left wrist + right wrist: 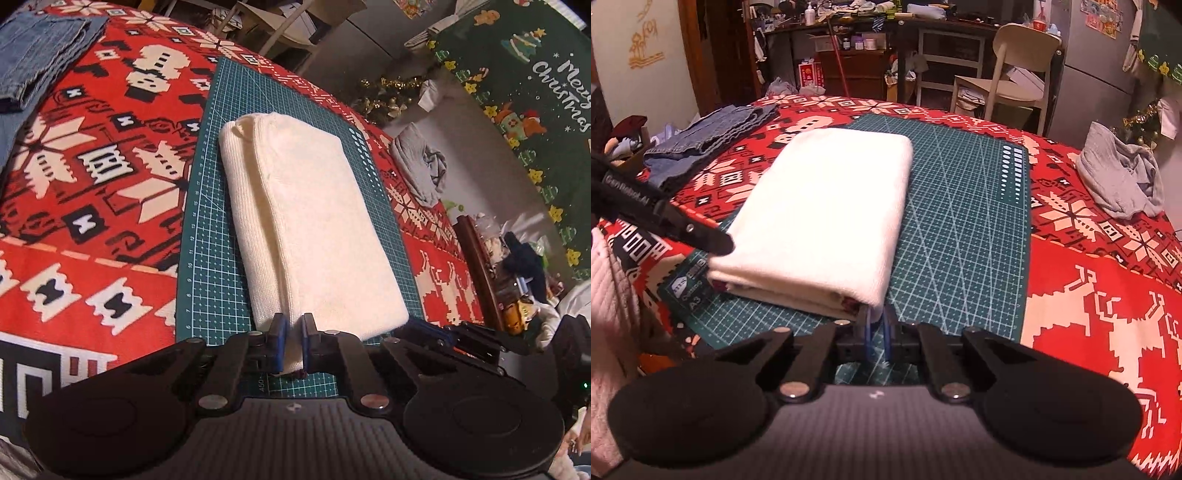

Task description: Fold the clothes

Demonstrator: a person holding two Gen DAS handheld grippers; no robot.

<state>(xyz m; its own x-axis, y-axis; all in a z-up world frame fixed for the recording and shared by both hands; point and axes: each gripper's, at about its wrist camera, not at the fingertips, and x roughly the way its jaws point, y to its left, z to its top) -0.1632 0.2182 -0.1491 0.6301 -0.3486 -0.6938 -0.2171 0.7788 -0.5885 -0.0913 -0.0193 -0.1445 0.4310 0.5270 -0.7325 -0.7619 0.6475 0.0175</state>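
Observation:
A cream knitted garment (306,229) lies folded into a long rectangle on the green cutting mat (207,258). My left gripper (293,343) is shut on the garment's near left corner. In the right wrist view the same garment (827,214) lies on the mat (960,229), and my right gripper (876,328) is shut on its near right corner. The left gripper's black body (665,218) shows at the garment's near left edge.
Folded blue jeans (40,55) lie at the far left of the red patterned tablecloth (92,184), and also show in the right wrist view (709,144). A crumpled grey garment (1119,177) lies at the right. A chair (1008,74) and cluttered shelves stand behind the table.

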